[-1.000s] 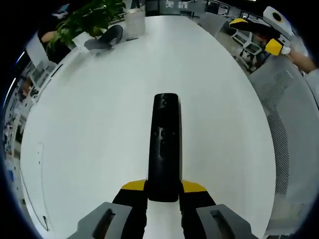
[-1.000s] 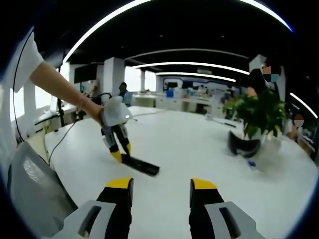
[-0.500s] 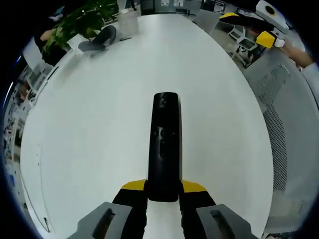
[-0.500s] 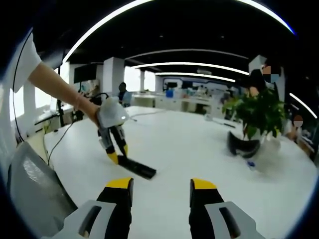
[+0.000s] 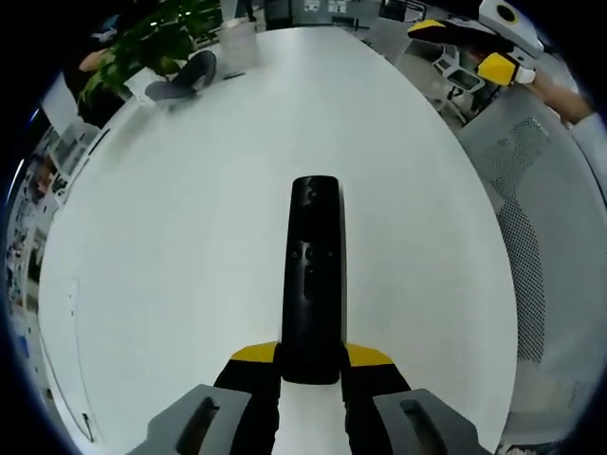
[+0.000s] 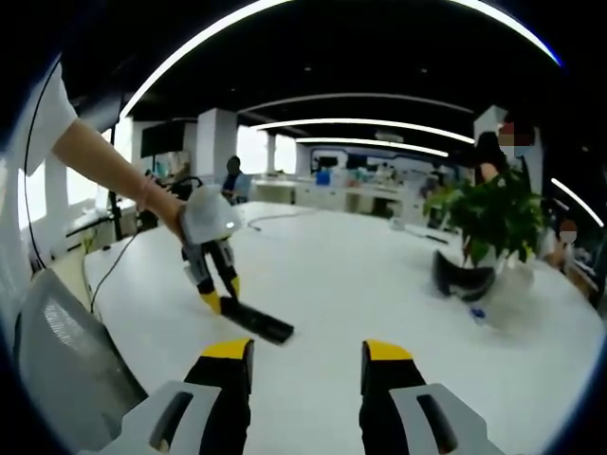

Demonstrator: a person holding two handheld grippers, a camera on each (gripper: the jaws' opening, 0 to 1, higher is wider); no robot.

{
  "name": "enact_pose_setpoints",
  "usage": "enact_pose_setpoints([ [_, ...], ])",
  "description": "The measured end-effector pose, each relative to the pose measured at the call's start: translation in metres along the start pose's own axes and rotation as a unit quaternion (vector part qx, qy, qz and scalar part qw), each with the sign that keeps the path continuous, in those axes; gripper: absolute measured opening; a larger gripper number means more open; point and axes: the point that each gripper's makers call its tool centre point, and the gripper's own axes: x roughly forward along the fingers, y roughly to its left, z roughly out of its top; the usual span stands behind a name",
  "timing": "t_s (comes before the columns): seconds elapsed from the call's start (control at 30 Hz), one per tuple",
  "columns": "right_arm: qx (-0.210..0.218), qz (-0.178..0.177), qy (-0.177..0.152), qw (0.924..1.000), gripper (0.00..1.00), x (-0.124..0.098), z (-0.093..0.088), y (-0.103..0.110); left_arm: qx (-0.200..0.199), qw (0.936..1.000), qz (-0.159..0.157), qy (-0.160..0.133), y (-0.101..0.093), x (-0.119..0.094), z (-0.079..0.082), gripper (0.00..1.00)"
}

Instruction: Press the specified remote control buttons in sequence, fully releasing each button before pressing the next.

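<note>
Meanwhile the left claw (image 5: 310,365) has drifted slightly leftward in the right gripper view over the last second, carrying the remote control (image 5: 312,275) with it; no button has been pressed, so the sequence looks not yet begun. It pinches the remote's near end, the body jutting out low over the white surface (image 5: 190,218), possibly touching it. The right claw (image 6: 305,360) hangs well apart, jaws spread and empty.
</note>
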Motion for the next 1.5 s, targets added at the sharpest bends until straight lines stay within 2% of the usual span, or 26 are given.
enact_pose_setpoints([
  [1.5,-0.012,0.009,0.014,0.9998,0.42,0.002,-0.004,0.004,0.01,0.9999,-0.003,0.005,-0.044,-0.002,-0.005,0.24],
])
